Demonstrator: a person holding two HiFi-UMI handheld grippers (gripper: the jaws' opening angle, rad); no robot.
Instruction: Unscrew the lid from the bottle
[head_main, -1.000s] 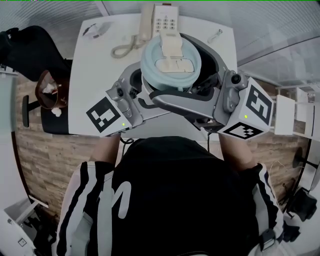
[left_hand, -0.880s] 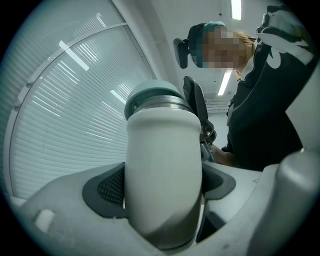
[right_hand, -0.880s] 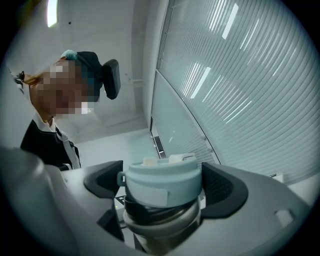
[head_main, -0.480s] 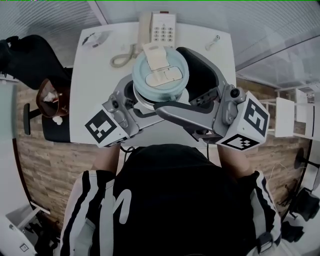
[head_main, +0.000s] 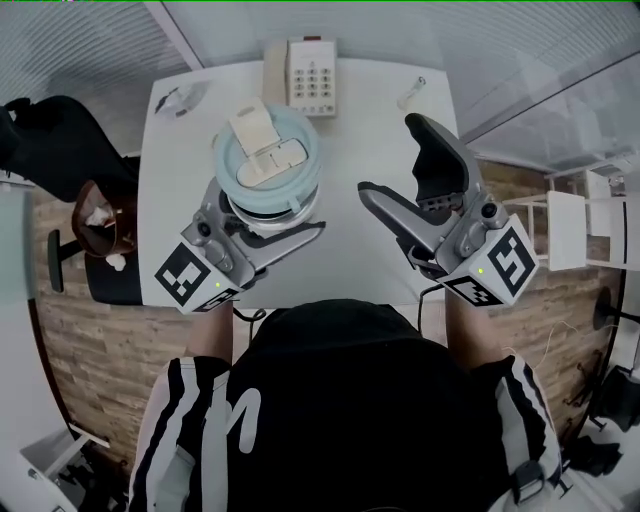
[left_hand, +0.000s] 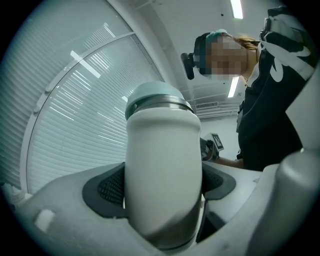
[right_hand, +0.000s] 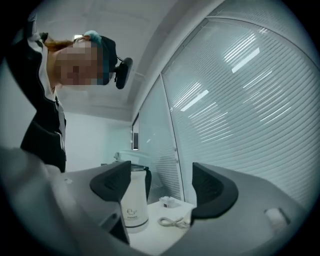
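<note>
Fingers (left_hand: 107, 187) of left gripper (left_hand: 162, 200) clamp bottle (left_hand: 162, 150); lid (head_main: 268, 160) mostly hides body from above.

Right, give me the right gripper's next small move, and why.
Probably bring the right gripper over the lid and grip it: the lid is on the bottle, clamped by the left gripper, while the right one stands aside, its jaws having just been closing with nothing between them.

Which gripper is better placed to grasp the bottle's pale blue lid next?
Right. The right gripper has nothing between its jaws, which stand apart and have just been closing. The left gripper is clamped on the white cylindrical bottle, below the pale blue round lid.
</note>
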